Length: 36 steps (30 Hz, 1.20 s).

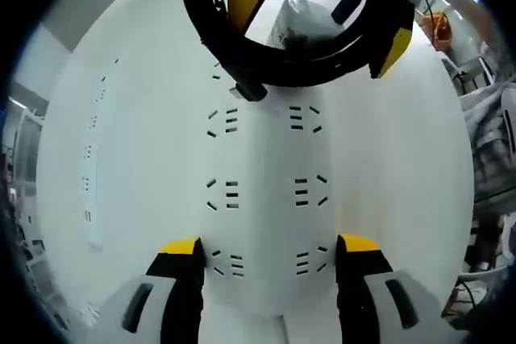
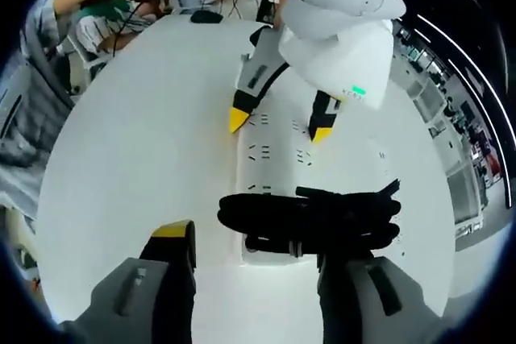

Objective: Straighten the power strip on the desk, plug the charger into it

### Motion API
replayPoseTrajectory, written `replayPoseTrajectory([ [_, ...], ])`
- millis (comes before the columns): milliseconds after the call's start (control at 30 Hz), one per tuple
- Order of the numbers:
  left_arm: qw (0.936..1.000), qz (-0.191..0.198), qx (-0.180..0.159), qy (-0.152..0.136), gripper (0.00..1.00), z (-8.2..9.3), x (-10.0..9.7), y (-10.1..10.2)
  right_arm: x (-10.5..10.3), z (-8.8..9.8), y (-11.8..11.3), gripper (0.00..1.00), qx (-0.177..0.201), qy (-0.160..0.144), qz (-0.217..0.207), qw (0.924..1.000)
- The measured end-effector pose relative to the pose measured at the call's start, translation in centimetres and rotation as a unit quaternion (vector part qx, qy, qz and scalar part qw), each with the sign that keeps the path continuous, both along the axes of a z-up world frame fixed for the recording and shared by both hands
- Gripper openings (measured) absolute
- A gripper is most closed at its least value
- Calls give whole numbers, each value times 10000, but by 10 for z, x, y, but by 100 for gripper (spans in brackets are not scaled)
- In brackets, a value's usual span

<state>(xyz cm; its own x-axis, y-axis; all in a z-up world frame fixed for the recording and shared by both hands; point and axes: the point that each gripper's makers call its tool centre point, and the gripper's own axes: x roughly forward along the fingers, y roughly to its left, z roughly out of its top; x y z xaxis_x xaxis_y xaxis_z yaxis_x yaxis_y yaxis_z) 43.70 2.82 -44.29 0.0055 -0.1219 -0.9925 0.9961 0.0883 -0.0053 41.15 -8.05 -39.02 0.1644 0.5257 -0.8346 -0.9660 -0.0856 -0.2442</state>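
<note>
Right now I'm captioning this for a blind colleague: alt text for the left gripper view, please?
A white power strip lies on a white desk between the open jaws of the left gripper. At its far end a coiled black cable rests on it, with the right gripper over the coil.

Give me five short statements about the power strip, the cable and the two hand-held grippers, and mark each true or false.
1. The white power strip lies between the left hand-held gripper jaws. True.
2. A coiled black cable rests across one end of the strip. True.
3. The strip is black. False: it is white.
4. The right hand-held gripper jaws are shut tight together. False: they stand apart, either side of the strip's end.
5. The desk surface is white. True.
</note>
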Motion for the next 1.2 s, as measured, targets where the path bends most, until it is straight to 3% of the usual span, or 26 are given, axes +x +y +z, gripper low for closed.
replayPoseTrajectory([
  [400, 10000, 34, -67, 5, 68, -2, -8, -1, 3, -3, -10, 89, -41, 33, -263, 9996],
  [567, 9998, 134, -131, -45, 74, -3, -8, -2, 5, -3, -6, 100, 23, -19, -274, 9996],
  [733, 9995, 81, -237, -194, 78, -2, -10, -6, 8, -4, -4, 100, 39, -94, -261, 9996],
  [967, 9989, 287, -363, -113, 98, 3, -20, -5, 6, -2, -1, 100, 158, -71, -265, 9995],
  [1033, 9988, 267, -313, -268, 99, 4, -17, -2, 6, -2, -1, 100, 163, -103, -269, 9995],
  [1200, 9976, 320, -571, -228, 99, 11, -28, -5, 5, 0, -2, 100, 257, -133, -307, 9991],
])
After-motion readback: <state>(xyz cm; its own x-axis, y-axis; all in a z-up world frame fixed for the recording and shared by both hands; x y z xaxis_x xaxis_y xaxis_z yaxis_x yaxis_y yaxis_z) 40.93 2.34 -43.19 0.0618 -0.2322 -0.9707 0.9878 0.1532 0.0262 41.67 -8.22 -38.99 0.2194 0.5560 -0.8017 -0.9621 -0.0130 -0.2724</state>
